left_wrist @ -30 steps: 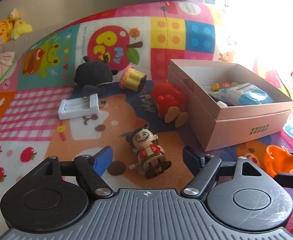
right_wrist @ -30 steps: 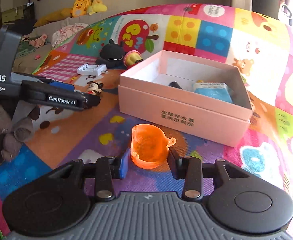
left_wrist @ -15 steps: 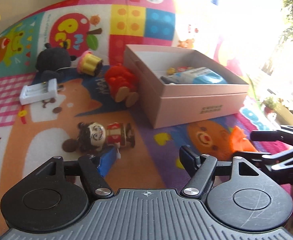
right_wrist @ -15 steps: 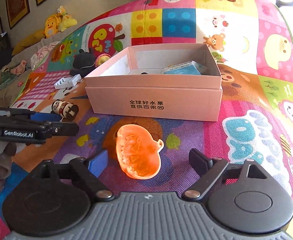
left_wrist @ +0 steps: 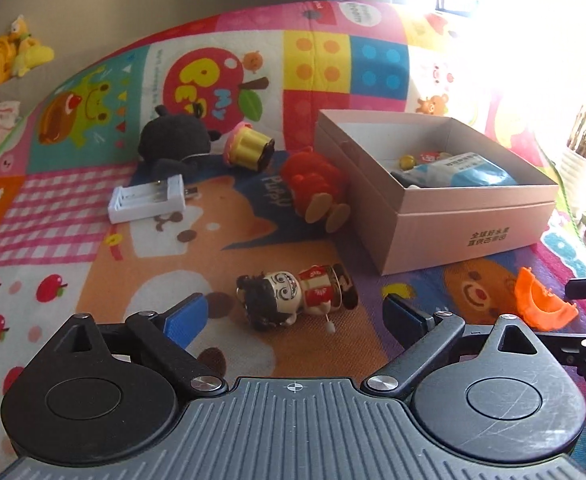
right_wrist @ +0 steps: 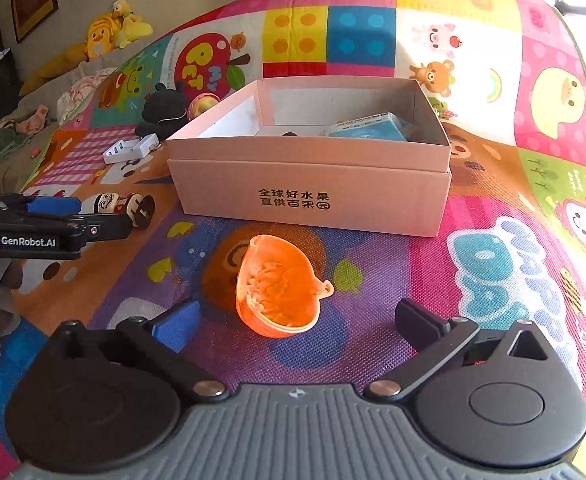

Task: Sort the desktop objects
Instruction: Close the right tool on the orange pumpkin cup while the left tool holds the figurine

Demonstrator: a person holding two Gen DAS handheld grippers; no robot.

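pink cardboard box (right_wrist: 313,196) serves as the landmark, open-topped, with its printed long side toward the right wrist camera. far to its left lies a white plastic battery charger (left_wrist: 147,200), long axis running left to right, with a black plush toy (left_wrist: 175,142) just behind it and a yellow ribbed cup-shaped toy (left_wrist: 251,150) tipped on its side, its dark open end pointing toward the box. a red plush figure (left_wrist: 313,184) lies touching the box's left wall, its tan feet pointing toward the camera.

left of the box's near left corner, the wind-up figurine (left_wrist: 299,296) lies on its side, head away from the box and round base toward it, long axis roughly parallel to the box's front. it sits between the fingers of the left gripper (left_wrist: 293,314), whose jaws have just been opening and now stand wide, pads clear of it.

in front of the box, the orange translucent pumpkin-shaped shell (right_wrist: 279,288) rests on its curved back, hollow side tilted toward the left, its small stem pointing right. the right gripper (right_wrist: 297,318) has just been opening too; its jaws stand at their widest around the shell, touching nothing.

inside the box a blue-and-white packet (right_wrist: 369,130) lies against the right wall. bare woven play mat (right_wrist: 513,240) spreads right of the box.
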